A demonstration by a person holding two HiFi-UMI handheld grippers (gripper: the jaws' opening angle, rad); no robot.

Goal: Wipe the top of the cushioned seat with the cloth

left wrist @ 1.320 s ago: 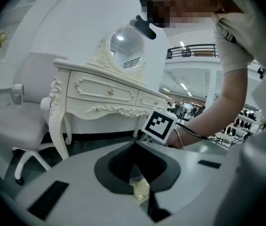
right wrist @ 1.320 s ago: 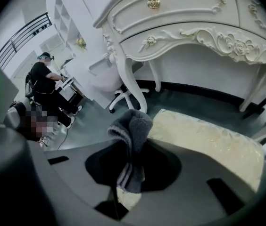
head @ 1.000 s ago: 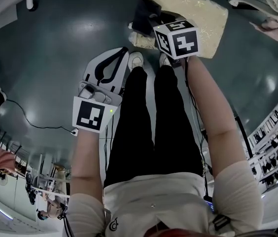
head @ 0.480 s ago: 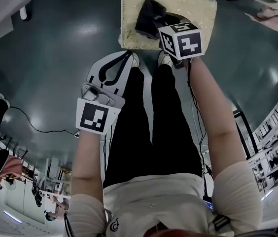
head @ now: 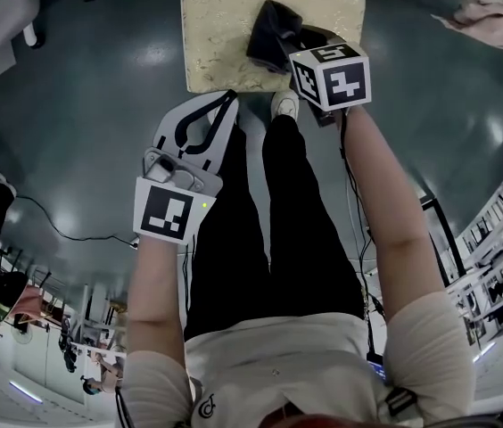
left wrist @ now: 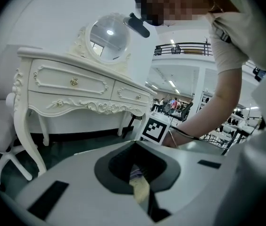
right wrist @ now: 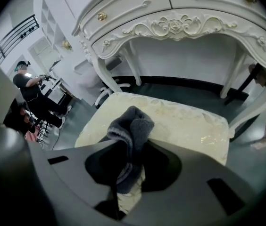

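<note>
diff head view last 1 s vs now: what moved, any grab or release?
The right gripper, shut on the cloth, has dragged it across the cushioned seat from the seat's left edge to right of its middle. The head view swung too, so the seat now sits squarer and further left in frame. No grab or release. The left gripper stays shut and empty beside the leg.

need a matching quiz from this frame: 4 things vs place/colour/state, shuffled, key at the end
Things:
1. cloth
2. cushioned seat
3. left gripper
4. dressing table

Descriptions:
A. white, carved, gold knobs, stands behind the seat
B. dark grey, clamped in the right gripper
C. cream, patterned top
D. short of the seat, jaws together, nothing in them

Pairs: 1-B, 2-C, 3-D, 4-A
</note>
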